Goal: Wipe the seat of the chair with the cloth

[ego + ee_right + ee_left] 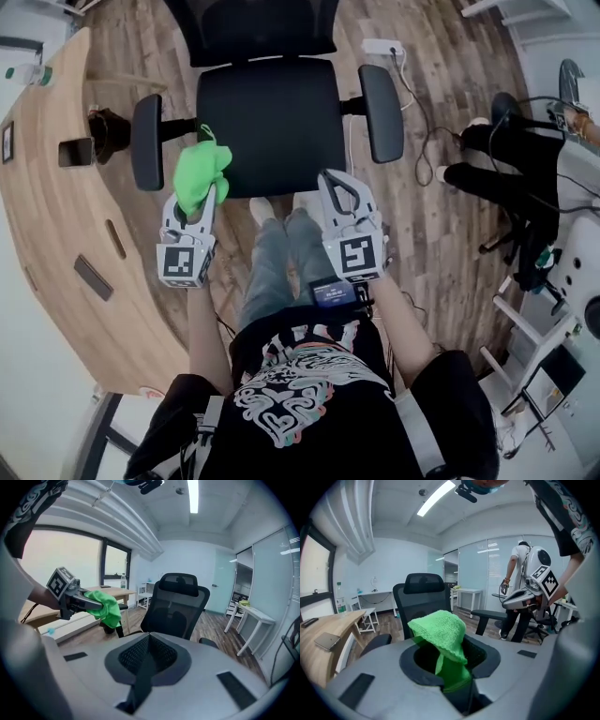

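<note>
Wood-plank floor [441, 225] runs under a black office chair [267, 66], and a curved wooden worktop [56, 216] sweeps round well off to the left of the left gripper [208, 195].

I hold that gripper low in front of the chair. Its fingers [393, 681] are clamped on a bright green cloth [202, 173]. The lower fold is pinched between them, and the rest bunches up and flops forward past their tips. From the head view, the cloth sits beyond those tips over the front left corner of the seat [272, 122], just inside the left armrest [145, 141]. I cannot tell whether it touches the cushion.

The right gripper [333, 180] is level with the left one and well apart from it, pointing at the seat's front right corner. Its fingers [93, 677] are pressed together with nothing between them. Straight ahead of them I see the chair's mesh backrest [180, 604].

A dark phone [75, 152] lies on the worktop, left of the left fingers. Off beyond the right fingers, a person in dark trousers [497, 159] stands on the floor among loose cables.
</note>
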Available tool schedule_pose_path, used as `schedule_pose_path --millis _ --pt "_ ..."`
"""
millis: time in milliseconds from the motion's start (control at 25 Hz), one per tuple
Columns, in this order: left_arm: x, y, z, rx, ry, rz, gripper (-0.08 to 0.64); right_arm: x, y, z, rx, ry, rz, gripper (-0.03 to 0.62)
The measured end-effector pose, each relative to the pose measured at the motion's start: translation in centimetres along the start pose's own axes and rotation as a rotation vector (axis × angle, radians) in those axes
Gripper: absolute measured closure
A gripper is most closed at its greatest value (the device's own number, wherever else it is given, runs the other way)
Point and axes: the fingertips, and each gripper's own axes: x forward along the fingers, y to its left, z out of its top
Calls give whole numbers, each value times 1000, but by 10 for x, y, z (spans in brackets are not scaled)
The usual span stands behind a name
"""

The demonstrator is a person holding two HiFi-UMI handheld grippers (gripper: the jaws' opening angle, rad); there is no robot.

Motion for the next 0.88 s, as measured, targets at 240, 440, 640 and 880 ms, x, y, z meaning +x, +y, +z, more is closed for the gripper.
schedule_pose_path --millis 240,440,640,880 --pt "24 0 -38 -29 38 -8 451 27 -10 -28 33 12 -31 589" --pt "40 7 -63 -35 74 -10 451 44 -6 -50 66 62 7 589" --pt "52 11 -89 -49 98 2 451 62 -1 -79 75 90 23 589" --pt "63 14 -128 -88 147 29 451 74 4 -105 65 111 49 589"
